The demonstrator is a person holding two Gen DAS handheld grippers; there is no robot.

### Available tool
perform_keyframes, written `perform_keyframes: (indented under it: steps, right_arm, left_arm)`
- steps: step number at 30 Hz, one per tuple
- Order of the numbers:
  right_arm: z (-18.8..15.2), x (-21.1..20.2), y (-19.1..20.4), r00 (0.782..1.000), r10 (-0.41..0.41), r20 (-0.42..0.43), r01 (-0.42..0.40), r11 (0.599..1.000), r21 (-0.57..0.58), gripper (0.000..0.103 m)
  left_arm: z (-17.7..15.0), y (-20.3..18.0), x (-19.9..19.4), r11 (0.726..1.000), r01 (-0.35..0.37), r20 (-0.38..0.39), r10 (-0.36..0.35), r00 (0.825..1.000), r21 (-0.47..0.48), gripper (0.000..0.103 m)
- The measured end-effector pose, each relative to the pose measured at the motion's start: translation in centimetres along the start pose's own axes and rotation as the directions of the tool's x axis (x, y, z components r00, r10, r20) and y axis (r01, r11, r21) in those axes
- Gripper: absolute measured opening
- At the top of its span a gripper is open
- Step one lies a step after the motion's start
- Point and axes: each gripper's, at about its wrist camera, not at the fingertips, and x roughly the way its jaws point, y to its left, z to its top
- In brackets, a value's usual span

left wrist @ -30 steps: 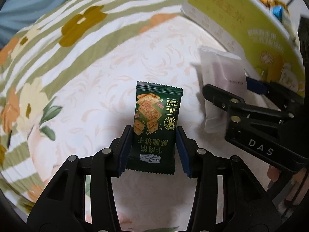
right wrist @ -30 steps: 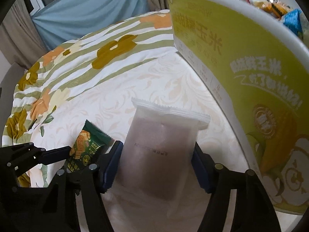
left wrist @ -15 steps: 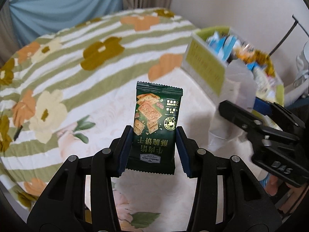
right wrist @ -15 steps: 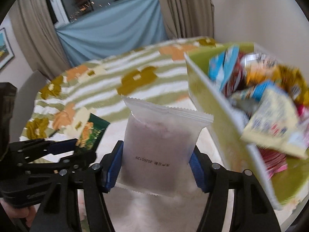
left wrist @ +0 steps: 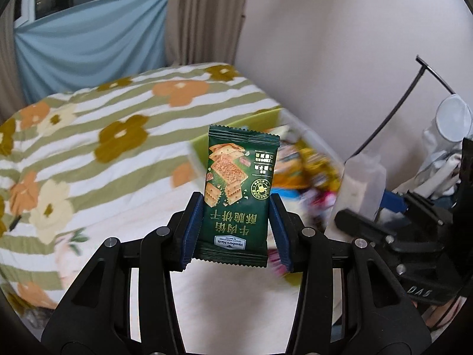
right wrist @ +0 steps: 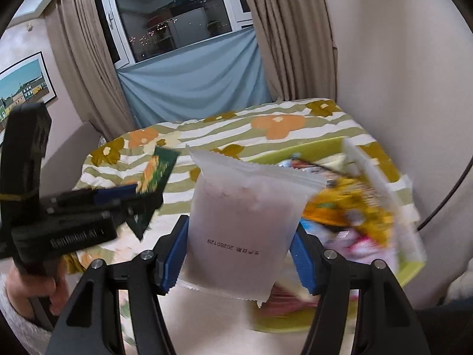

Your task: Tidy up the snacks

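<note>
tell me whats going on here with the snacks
A person holds a gripper in each hand. The left gripper is shut on a green cracker packet; the right gripper clamps a frosted white packet. Both packets are up in the air beside a green box full of snacks, on a floral bed.

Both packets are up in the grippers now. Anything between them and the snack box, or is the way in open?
Nothing visible blocks it. The green cracker packet in the left gripper and the frosted white packet in the right gripper are above the bedspread; the yellow-green box lies open-topped to their right, already holding snacks.
</note>
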Motion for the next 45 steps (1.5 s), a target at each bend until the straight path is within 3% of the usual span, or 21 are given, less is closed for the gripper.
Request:
perform_keyframes:
  steps: [8,14,16,17,18,19,29,38,39,41,45]
  right_arm:
    - [-0.9,-2.7,-8.9,1.0,-0.019,-0.02,0.019,1.0,0.016,0.06]
    - [-1.3,-3.1,-12.2,0.998,0.011,-0.06,-0.01,1.0,0.015,0.06]
    - [-1.4,-3.2,-13.2,0.997,0.029,-0.07,-0.027,0.999,0.02,0.06]
    - [-1.6,-3.1,-13.4,0.996,0.037,-0.076,-0.036,0.999,0.021,0.06]
    - [-1.7,-3.0,-13.5,0.996,0.046,-0.08,-0.044,0.999,0.023,0.059]
    - [-1.8,-3.1,-13.6,0.995,0.056,-0.084,-0.054,0.998,0.024,0.06]
    - [-1.5,-1.3,-10.8,0.985,0.129,-0.115,-0.136,0.989,-0.056,0.06]
    - [-1.2,2.0,-7.8,0.97,0.171,-0.174,-0.201,0.965,-0.168,0.062]
    - [-1.3,2.5,-7.5,0.967,0.165,-0.192,-0.201,0.962,-0.185,0.064]
    - [-1.8,3.4,-7.2,0.966,0.121,-0.229,-0.171,0.961,-0.217,0.083]
    - [-2.8,3.6,-8.1,0.962,0.113,-0.25,-0.16,0.971,-0.179,0.096]
  left_arm:
    - [0.0,-9.6,6.4,0.999,0.045,-0.066,-0.046,0.997,-0.019,0.041]
    - [-1.8,-11.3,10.0,0.994,0.013,-0.156,-0.029,0.987,-0.104,0.045]
    - [-2.4,-10.9,10.2,0.993,-0.015,-0.179,-0.005,0.984,-0.115,0.066]
    - [-2.8,-10.7,10.0,0.992,-0.047,-0.181,0.026,0.983,-0.114,0.088]
    - [-3.1,-10.6,9.6,0.991,-0.074,-0.171,0.053,0.984,-0.114,0.098]
    - [-3.5,-10.1,8.9,0.988,-0.097,-0.154,0.078,0.985,-0.119,0.1]
    - [-6.2,-5.2,4.5,0.956,-0.198,-0.126,0.174,0.977,-0.218,0.1]
    - [-6.8,-4.5,2.7,0.927,-0.294,-0.115,0.274,0.955,-0.234,0.1]
    - [-7.0,-4.4,2.7,0.923,-0.298,-0.118,0.277,0.954,-0.243,0.1]
    - [-7.3,-4.2,2.8,0.919,-0.301,-0.126,0.277,0.953,-0.256,0.1]
    - [-8.3,-4.2,2.6,0.911,-0.325,-0.134,0.3,0.945,-0.252,0.1]
